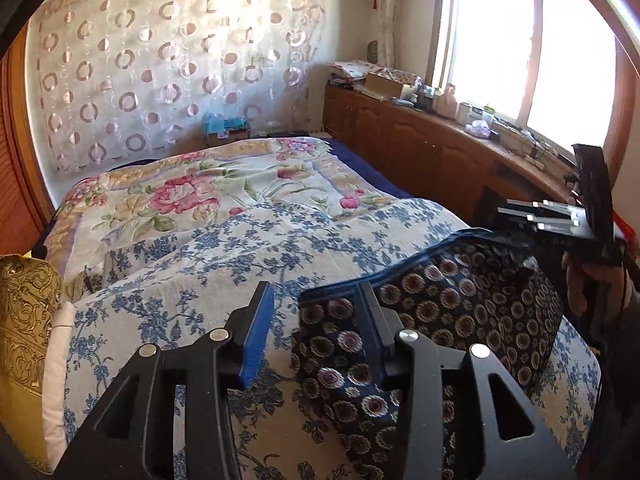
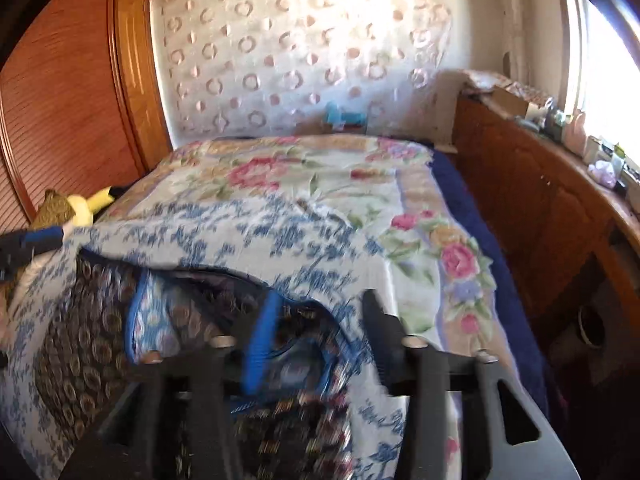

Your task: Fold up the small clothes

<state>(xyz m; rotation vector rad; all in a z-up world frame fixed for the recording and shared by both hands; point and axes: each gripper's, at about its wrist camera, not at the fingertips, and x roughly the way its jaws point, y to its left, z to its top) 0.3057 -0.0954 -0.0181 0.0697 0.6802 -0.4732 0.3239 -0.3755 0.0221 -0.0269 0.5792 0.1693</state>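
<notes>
- Garment [image 1: 460, 300], dark with a round flower print and blue trim, is lying on the bed [image 1: 224, 184], on top of a white sheet with blue flowers [image 1: 248, 248], at the near end.
- In the right wrist view the garment [image 2: 100, 340] is showing a lighter inside with a blue edge, though that picture is blurred.
- Left tool [image 1: 316, 332] is pointing down at a slant over the garment's left edge, its jaws standing apart and released.
- Its right finger is lying over the dark cloth; its left finger with the blue pad [image 1: 256, 336] is hanging over the sheet. Nothing is being pinched between them.
- Right tool [image 2: 316, 344] is also slanting down toward the bed with its jaws apart; cloth is lying under the gap, but the pads are not pressing on it.
- From the left wrist view the right tool [image 1: 536, 216] is showing at the right edge, over the garment's far right corner, with a hand [image 1: 592, 280] gripping its handle.
- From the right wrist view the left tool's tip [image 2: 36, 240] is peeking in at the left edge.
- A gold pillow [image 1: 28, 312] is sitting at the bed's left side.
- A wooden cabinet [image 1: 404, 140] is running along the right under the window [image 1: 520, 48].
</notes>
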